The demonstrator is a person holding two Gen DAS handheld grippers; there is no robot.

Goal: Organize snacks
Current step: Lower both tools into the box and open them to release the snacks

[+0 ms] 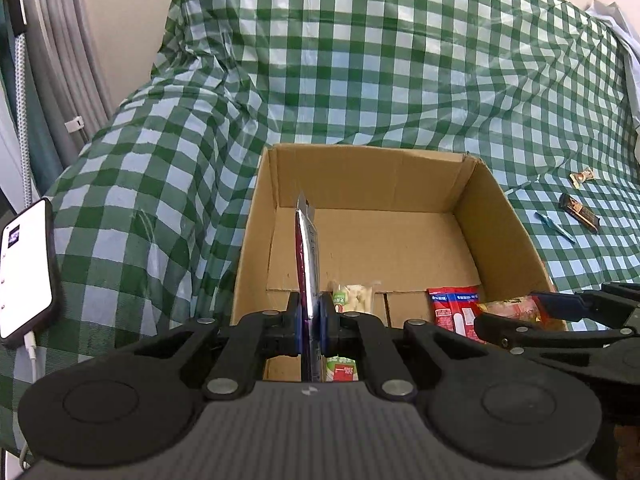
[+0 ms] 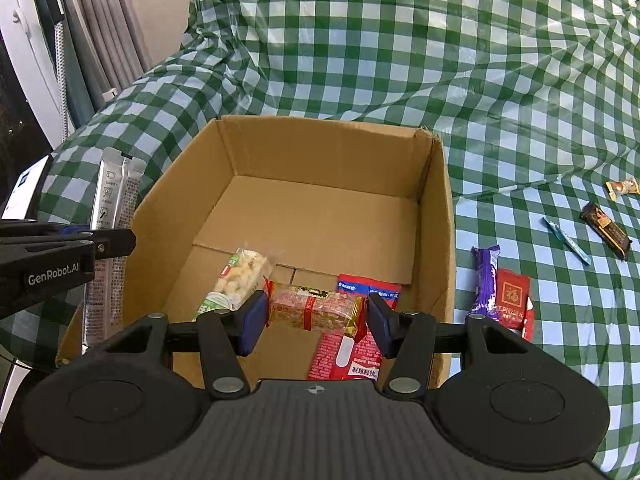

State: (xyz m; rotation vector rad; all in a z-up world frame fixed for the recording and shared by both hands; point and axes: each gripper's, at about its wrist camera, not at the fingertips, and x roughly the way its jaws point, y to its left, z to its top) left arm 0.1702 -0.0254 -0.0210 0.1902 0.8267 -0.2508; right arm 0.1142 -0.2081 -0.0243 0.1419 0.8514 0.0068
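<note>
My left gripper (image 1: 310, 320) is shut on a slim silver stick packet (image 1: 307, 248) that stands on edge over the near left part of the open cardboard box (image 1: 496, 216). My right gripper (image 2: 316, 316) is shut on a red and gold peanut bar (image 2: 316, 312), gripped by its two ends and held level above the box's near side. In the right wrist view the left gripper (image 2: 120, 242) holds the silver packet (image 2: 114, 216) at the box's left wall (image 2: 180, 184). On the box floor lie a white snack pack (image 2: 240, 280) and red packets (image 2: 352, 356).
Right of the box on the green checked cloth (image 2: 520, 80) lie a purple bar (image 2: 484, 276), a red packet (image 2: 512, 304), a dark chocolate bar (image 2: 606, 226), a teal stick (image 2: 566, 240) and a gold candy (image 2: 622, 188). A phone (image 1: 24, 268) on a cable rests at the left.
</note>
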